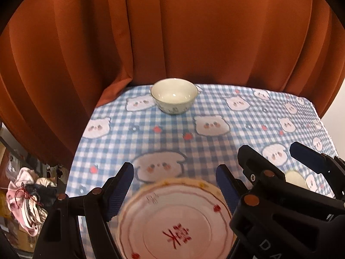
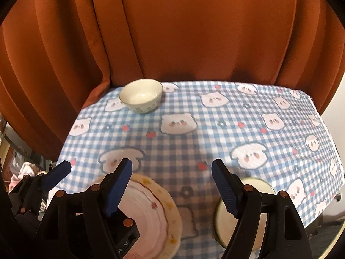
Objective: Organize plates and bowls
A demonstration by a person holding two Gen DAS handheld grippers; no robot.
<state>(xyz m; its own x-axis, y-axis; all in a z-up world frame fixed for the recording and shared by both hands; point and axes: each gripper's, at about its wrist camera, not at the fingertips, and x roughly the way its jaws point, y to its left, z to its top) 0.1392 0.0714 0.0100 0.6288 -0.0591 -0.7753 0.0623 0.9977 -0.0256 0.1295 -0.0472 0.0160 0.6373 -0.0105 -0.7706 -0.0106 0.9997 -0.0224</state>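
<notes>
honestly looks barely started: both the left hand-held gripper (image 1: 174,191) and right hand-held gripper (image 2: 171,185) hang wide open and empty over the bench (image 2: 215,129), with the plate (image 1: 174,220) near front-left, one bowl (image 2: 239,213) front-right, another bowl (image 1: 174,96) way back, nothing stacked.

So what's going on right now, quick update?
Left gripper and right gripper open, empty. Plate below left; near bowl below right; far bowl untouched. Nothing blocking.

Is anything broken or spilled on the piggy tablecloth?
No, nothing looks broken or spilled. The far bowl sits upright near the curtain, and it looks empty. The plate lies flat below the open left claw. A second bowl sits under the open right claw.
</notes>
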